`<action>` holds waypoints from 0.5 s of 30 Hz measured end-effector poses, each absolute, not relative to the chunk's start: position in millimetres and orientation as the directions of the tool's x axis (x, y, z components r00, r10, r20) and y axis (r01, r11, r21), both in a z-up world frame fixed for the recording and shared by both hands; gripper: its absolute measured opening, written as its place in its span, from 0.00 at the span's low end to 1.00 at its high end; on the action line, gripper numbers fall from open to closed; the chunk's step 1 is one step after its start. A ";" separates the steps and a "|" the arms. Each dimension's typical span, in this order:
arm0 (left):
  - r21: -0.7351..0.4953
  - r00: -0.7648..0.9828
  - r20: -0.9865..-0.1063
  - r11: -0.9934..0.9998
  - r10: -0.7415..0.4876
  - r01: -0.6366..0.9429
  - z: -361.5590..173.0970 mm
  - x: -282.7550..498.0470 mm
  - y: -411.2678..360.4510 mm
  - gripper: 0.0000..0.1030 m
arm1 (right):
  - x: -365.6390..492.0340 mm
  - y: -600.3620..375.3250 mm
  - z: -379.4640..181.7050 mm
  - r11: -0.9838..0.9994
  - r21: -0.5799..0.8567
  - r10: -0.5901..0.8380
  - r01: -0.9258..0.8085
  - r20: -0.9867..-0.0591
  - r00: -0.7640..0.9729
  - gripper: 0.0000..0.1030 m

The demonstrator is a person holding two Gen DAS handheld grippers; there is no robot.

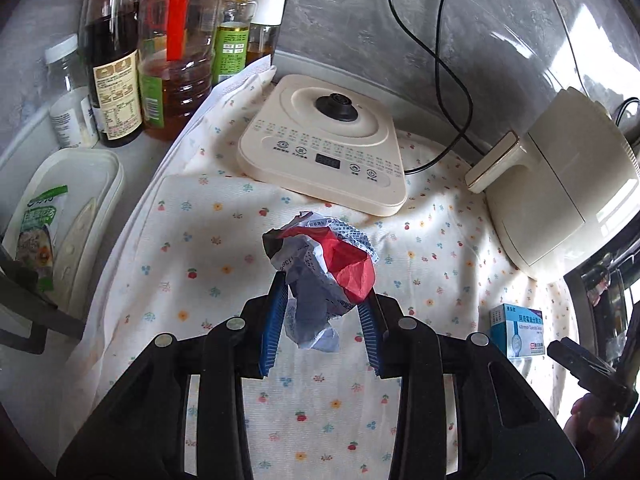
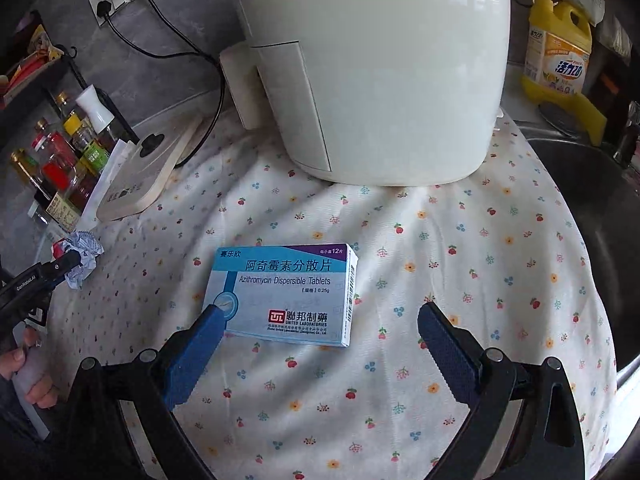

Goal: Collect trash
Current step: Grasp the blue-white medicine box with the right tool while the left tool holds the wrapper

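Pinching a crumpled paper wad, the left hand-held gripper hangs above the worktop; the right hand-held gripper gapes empty near a medicine box.

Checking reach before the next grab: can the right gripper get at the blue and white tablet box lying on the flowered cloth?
Probably yes. The right gripper is open just above the tablet box, with nothing lying between them.

One crumpled red-and-white paper wad. One blue-and-white cardboard tablet box. One cream square kettle base. One white rounded appliance. One yellow detergent bottle, far right.
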State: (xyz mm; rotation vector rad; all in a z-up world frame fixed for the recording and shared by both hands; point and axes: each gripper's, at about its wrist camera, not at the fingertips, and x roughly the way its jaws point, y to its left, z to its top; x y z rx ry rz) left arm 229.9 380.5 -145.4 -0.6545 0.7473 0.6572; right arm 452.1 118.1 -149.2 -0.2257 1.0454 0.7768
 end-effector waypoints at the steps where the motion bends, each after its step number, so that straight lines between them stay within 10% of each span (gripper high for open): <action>1: -0.290 0.552 -0.776 0.605 0.305 -0.742 -146.3 223.6 381.0 0.34 | 449.1 125.4 -154.3 0.698 0.196 0.470 -0.688 -0.850 0.236 0.92; 7: -0.290 0.520 -0.784 0.540 0.339 -0.790 -152.7 198.2 382.2 0.34 | 409.7 154.7 -155.6 0.485 0.300 0.554 -0.822 -0.832 0.023 0.66; 15: -0.288 0.514 -0.773 0.516 0.372 -0.807 -146.4 187.2 376.3 0.34 | 413.7 171.5 -149.3 0.505 0.170 0.509 -0.846 -0.850 0.132 0.92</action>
